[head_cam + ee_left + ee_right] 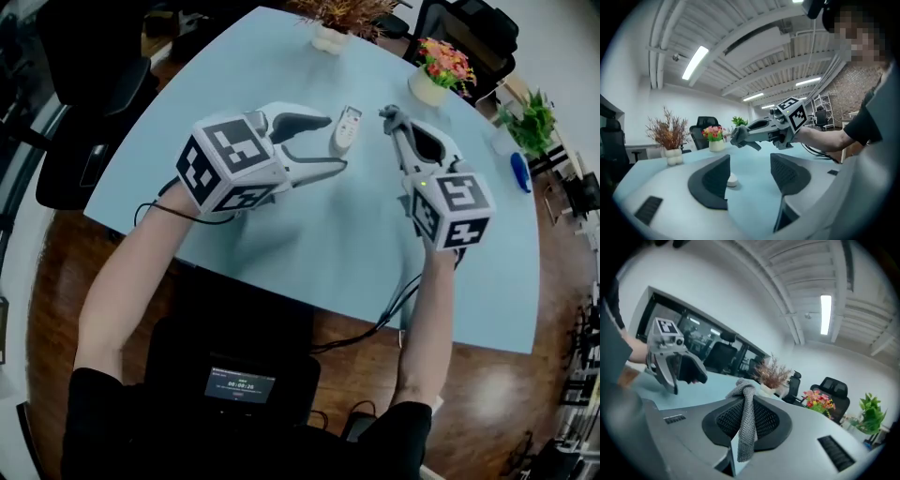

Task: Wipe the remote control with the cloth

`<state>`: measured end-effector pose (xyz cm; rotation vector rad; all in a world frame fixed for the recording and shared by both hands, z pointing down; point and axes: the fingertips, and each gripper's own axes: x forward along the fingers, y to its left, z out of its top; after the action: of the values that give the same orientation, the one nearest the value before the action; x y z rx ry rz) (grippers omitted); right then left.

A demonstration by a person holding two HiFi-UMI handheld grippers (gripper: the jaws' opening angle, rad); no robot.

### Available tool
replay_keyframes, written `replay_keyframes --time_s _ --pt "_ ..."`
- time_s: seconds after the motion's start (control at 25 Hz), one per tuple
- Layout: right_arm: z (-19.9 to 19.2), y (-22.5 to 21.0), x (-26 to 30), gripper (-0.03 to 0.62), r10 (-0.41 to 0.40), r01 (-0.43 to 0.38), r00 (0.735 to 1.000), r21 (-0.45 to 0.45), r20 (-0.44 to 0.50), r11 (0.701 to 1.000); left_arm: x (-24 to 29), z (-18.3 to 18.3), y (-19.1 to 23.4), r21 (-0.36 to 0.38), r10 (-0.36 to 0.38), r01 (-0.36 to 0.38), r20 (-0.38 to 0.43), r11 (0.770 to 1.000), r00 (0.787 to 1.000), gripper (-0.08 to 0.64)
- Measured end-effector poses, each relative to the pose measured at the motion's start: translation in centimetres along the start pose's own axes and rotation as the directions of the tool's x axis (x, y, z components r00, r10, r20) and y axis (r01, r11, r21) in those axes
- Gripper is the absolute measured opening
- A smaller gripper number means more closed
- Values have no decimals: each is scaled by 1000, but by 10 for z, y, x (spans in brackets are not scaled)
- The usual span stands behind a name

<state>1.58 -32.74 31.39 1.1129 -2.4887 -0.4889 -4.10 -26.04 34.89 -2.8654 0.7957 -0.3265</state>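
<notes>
Remote control (346,129): lies flat on blue table (309,246) in head view, just past left gripper (330,143), beside right gripper (391,118). Left gripper view: jaws spread wide, grasping nothing, white remote end peeking beside one pad. Right gripper view: jaws clamped onto grey cloth (746,423), bunched above, drooping below.

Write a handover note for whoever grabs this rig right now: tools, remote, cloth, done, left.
Left tool: open, nothing gripped.
Right tool: shut on the grey cloth, which hangs from its jaws.
Remote control: lying on the blue table, just ahead of the left tool, apart from the cloth.
Done: cloth is in hand. Any wiping so far cannot be told.
Left: probably steady the remote with the left tool and wipe it with the cloth.
</notes>
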Motion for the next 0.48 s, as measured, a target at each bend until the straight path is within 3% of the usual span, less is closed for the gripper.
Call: replay_keyframes --time_s 0.16,0.48 --pt "40 61 -58 26 70 -87 988 121 136 989 -52 3 -33 33 47 -50 67 998 997 183" --pt "61 111 -151 26 4 -74 964 256 265 964 -118 36 -107 226 57 -92 156 970 986 129"
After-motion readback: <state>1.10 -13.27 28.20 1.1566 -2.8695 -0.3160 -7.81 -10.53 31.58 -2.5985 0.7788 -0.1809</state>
